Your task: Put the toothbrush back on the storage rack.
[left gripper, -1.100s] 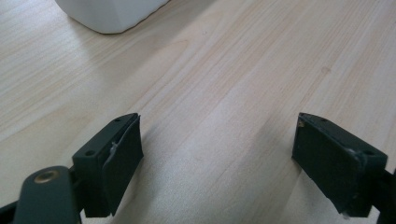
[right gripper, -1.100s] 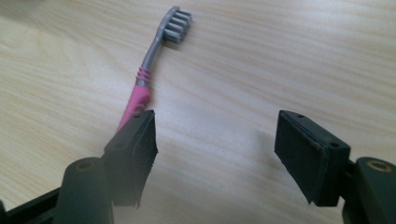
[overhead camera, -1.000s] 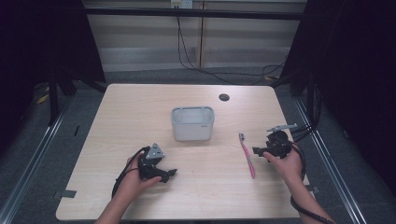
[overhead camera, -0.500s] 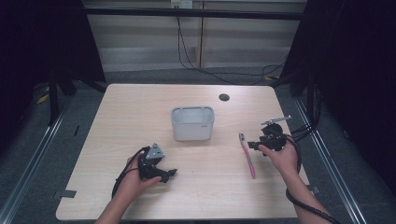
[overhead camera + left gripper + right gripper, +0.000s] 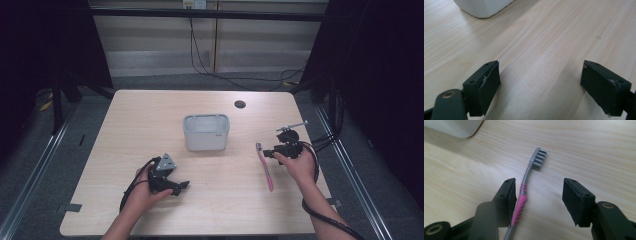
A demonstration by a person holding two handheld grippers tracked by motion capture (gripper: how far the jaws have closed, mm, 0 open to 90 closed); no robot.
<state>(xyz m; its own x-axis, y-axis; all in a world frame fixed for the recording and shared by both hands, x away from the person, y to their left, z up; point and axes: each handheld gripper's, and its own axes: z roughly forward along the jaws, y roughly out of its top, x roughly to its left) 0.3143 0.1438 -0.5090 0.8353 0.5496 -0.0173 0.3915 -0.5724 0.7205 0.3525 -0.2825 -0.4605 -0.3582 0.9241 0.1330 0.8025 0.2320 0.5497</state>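
Pink toothbrush (image 5: 524, 195) on the table (image 5: 150, 115), right of the tub (image 5: 206, 132).
Right hand-held gripper (image 5: 537, 200) straddles its neck, jaws closing but not yet pressing, one pad beside the handle. Left hand-held gripper (image 5: 540, 87), left of the tub and nearer the person, stands wide open over bare wood.

This looks like a lab or a recording room, not a home. A plain wooden table (image 5: 150, 125) stands alone on grey carpet floor (image 5: 30, 165). Dark curtains (image 5: 380, 75) hang at both sides, cables (image 5: 200, 55) run down the back wall, and metal rails (image 5: 40, 160) lie along the table's left and right edges.
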